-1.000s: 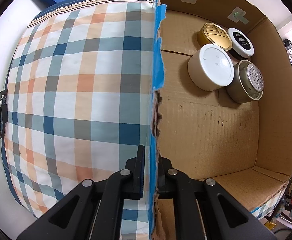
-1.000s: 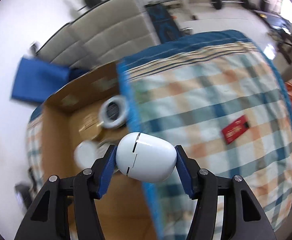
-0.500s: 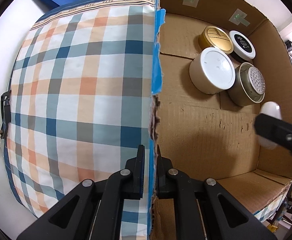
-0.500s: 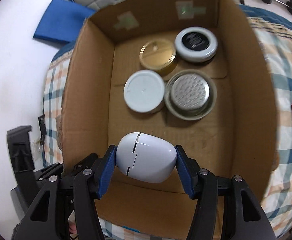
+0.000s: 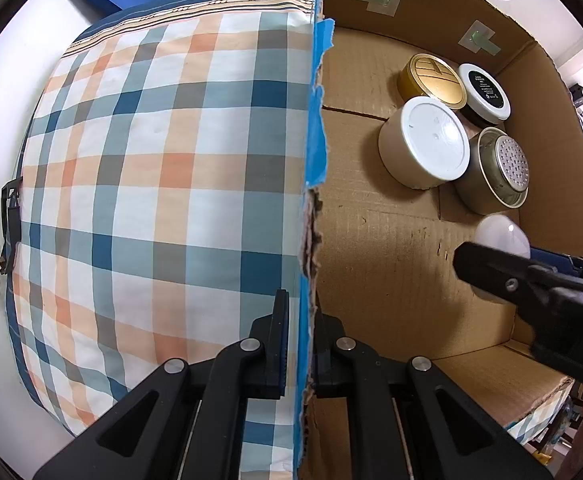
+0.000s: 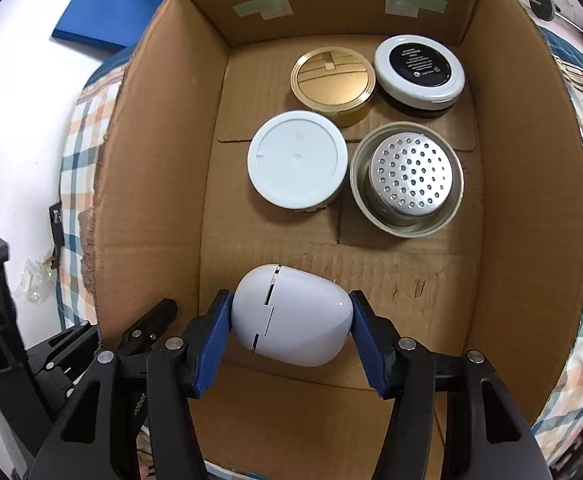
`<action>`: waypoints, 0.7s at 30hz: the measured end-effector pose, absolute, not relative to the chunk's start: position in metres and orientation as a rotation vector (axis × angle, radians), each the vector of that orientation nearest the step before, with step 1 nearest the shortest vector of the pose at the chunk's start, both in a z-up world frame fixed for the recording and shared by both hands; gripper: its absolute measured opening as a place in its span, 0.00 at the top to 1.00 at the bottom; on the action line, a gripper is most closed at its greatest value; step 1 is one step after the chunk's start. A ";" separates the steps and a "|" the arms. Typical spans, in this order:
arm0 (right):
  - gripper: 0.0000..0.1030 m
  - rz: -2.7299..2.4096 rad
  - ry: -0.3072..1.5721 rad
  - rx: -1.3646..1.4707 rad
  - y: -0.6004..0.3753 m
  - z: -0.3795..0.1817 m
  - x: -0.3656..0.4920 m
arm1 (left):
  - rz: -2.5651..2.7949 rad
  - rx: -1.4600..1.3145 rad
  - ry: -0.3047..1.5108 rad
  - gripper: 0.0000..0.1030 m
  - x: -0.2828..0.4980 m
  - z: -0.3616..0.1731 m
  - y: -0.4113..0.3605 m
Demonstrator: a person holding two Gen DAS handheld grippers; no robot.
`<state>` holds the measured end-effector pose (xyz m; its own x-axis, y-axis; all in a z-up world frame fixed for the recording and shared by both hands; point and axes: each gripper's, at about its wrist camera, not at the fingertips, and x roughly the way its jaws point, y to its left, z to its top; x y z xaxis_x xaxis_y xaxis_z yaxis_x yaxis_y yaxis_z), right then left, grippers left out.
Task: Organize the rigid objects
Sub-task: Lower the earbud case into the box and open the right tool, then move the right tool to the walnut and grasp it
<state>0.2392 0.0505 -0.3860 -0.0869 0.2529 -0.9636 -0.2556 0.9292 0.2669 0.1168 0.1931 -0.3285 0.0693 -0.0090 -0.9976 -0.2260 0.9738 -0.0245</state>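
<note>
Between my right gripper's (image 6: 289, 330) blue pads sat a white egg-shaped case (image 6: 291, 316), smooth and glossy, with a stepped seam running across its top. The pads pressed on its two long ends, so the jaws stood partly apart, clamped on it. It hung low inside the cardboard box (image 6: 531, 240), over the bare near part of the floor, and I could not tell whether it touched the cardboard. From the left wrist camera the same case (image 5: 499, 236) showed just near the metal strainer cup, with the right gripper's black finger crossing it. That gripper pointed steeply down into the box.

Further in, four round things stood clustered: a white-lidded tub (image 6: 297, 158), a metal cup with a perforated insert (image 6: 407, 178), a gold tin (image 6: 331, 80) and a black-topped jar with a white rim (image 6: 419, 68), each touching its neighbours.

My left gripper (image 5: 297, 344) pointed straight down, its jaws pinched nearly together on the box's torn, blue-taped side wall (image 5: 315, 140). Outside that wall lay a plaid bedcover (image 5: 151, 180).
</note>
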 end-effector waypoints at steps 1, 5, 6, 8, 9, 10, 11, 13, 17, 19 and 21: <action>0.40 0.416 1.613 -0.008 0.052 -0.388 0.240 | 0.164 -0.191 1.496 0.94 0.117 -0.329 0.193; 0.21 0.389 1.616 -0.030 0.054 -0.392 0.242 | 0.165 -0.191 1.496 0.94 0.117 -0.328 0.192; 0.12 0.381 1.621 -0.033 0.053 -0.392 0.242 | 0.165 -0.191 1.496 0.94 0.118 -0.328 0.192; 0.04 0.377 1.623 -0.030 0.051 -0.393 0.243 | 0.166 -0.190 1.495 0.94 0.118 -0.328 0.191; 0.03 0.368 1.622 -0.041 0.050 -0.393 0.243 | 0.167 -0.190 1.495 0.94 0.118 -0.328 0.191; 0.02 0.365 1.621 -0.042 0.049 -0.393 0.243 | 0.167 -0.189 1.494 0.94 0.118 -0.328 0.191; 0.01 0.362 1.621 -0.039 0.047 -0.392 0.243 | 0.167 -0.188 1.494 0.94 0.118 -0.329 0.191; 0.00 0.354 1.621 -0.043 0.044 -0.391 0.242 | 0.168 -0.188 1.494 0.94 0.117 -0.329 0.190; 0.00 0.334 1.618 -0.048 0.042 -0.388 0.242 | 0.169 -0.183 1.496 0.94 0.117 -0.330 0.189; 0.00 0.328 1.608 -0.047 0.039 -0.383 0.242 | 0.170 -0.180 1.497 0.94 0.116 -0.330 0.188; 0.00 0.331 1.600 -0.038 0.036 -0.377 0.240 | 0.171 -0.180 1.496 0.94 0.116 -0.330 0.188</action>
